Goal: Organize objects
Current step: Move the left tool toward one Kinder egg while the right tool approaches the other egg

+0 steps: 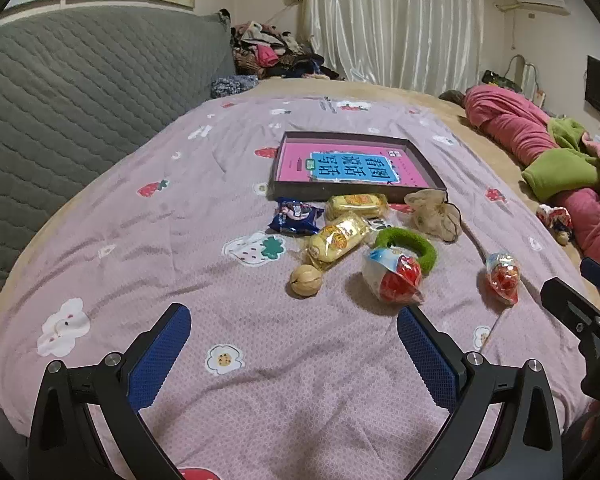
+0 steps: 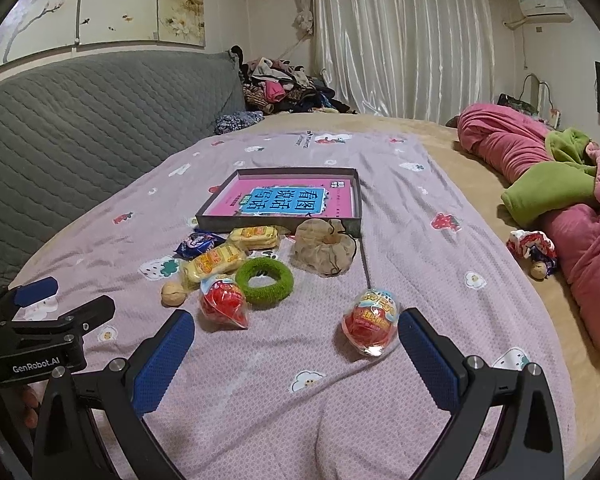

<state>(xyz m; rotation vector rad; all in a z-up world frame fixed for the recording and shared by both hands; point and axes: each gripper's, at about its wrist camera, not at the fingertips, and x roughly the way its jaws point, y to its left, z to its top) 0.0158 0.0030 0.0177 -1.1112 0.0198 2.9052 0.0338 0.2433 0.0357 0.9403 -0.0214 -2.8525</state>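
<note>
Red foil-wrapped egg (image 2: 370, 322) — glossy, crinkled

I see only part of my right claw (image 1: 588, 300) at the edge of the left view. The tray (image 2: 260, 222) hides its front wall behind the yellow snack packs (image 2: 254, 238). The small print on the book (image 2: 284, 200) is too tiny to read. The clothes pile (image 2: 288, 88) is a blur.
</note>
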